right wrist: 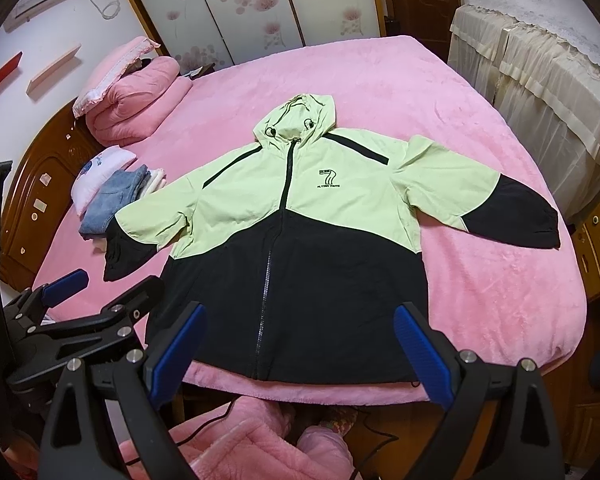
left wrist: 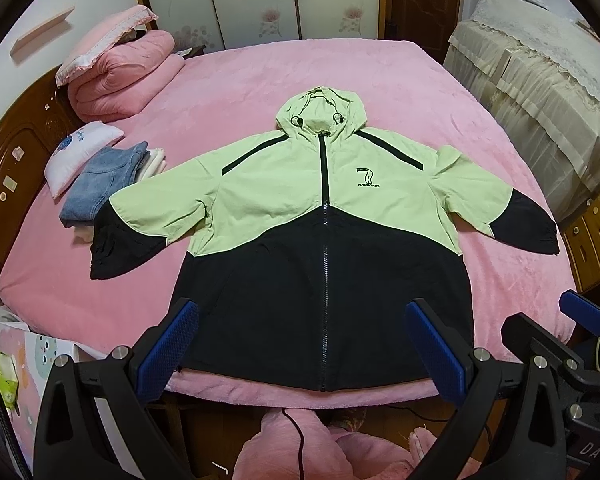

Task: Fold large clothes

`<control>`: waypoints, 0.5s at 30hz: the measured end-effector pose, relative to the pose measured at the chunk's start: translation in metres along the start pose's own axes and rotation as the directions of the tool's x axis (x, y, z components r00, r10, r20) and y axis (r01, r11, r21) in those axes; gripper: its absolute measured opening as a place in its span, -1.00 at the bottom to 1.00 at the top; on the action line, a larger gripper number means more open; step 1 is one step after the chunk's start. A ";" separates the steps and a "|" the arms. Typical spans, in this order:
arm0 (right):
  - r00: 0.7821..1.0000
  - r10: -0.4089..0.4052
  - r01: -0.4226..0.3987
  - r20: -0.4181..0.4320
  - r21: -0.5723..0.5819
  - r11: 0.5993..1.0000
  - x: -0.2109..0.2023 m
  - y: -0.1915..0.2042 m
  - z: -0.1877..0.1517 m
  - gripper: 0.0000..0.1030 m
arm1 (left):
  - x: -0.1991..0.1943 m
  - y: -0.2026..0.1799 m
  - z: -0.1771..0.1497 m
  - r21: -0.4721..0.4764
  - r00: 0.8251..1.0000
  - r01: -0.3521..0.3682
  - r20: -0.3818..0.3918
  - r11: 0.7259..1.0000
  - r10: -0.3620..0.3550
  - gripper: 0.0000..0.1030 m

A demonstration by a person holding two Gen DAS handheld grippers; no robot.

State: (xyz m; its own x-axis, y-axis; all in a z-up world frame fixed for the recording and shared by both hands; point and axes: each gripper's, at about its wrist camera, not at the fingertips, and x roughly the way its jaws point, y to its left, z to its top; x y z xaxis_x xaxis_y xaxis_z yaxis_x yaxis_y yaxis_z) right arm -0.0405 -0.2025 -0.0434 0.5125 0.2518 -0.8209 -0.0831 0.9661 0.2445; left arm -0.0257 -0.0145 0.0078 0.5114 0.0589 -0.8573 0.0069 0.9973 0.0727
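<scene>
Left wrist view: left gripper (left wrist: 302, 344) at 6 o'clock, fingers (left wrist: 168, 348) spread wide, nothing between them, held above the hem of the jacket (left wrist: 324, 216). Jacket lies flat, front up, on the pink bed (left wrist: 380, 80), zipped, hood (left wrist: 320, 114) pointing to 12, hem at the near bed edge. Upper half pale green, lower half black; sleeves spread out to 9 and 3, black cuffs. Chest logo (left wrist: 366, 178) just right of the zipper. Left cuff overlaps the edge of a folded clothes stack (left wrist: 108, 184) at 9 o'clock, denim on top; a white pillow (left wrist: 80, 156) touches that stack. Rolled pink quilt (left wrist: 120, 76) at 10 to 11. Right gripper (left wrist: 580, 320) partly in frame at 4 o'clock, one blue pad showing; cannot tell its opening from here. Draped furniture (left wrist: 540, 80) at 2. Pink fleece of the person (left wrist: 300, 448) at 6, below the bed edge.

Right wrist view: right gripper (right wrist: 298, 344) at 6 o'clock, fingers (right wrist: 420, 348) well apart, empty, over the black hem. Jacket (right wrist: 300, 216) same layout, hood at 12, skewed slightly left. Left gripper (right wrist: 80, 292) at 8 o'clock beside the left cuff, over the bed; its opening not readable in this view. Denim stack (right wrist: 112, 200) and pillow at 9, quilt (right wrist: 136, 96) at 10.
</scene>
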 end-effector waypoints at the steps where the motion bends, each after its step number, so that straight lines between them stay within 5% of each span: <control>1: 1.000 0.000 0.000 -0.001 0.000 1.000 0.000 0.000 0.000 0.84 | 0.000 -0.001 -0.001 0.000 1.000 -0.001 0.000 1.000 0.001 0.98; 15: 0.999 0.030 -0.030 -0.020 0.011 1.000 0.008 -0.002 0.000 0.84 | 0.000 0.001 -0.001 0.010 0.999 -0.027 -0.020 1.000 0.027 0.98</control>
State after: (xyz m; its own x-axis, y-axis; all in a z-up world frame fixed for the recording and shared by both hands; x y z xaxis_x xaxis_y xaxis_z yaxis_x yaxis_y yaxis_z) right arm -0.0367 -0.2029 -0.0505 0.4929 0.2817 -0.8232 -0.0891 0.9575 0.2743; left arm -0.0269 -0.0130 0.0074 0.4940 0.0865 -0.8651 0.0018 0.9949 0.1006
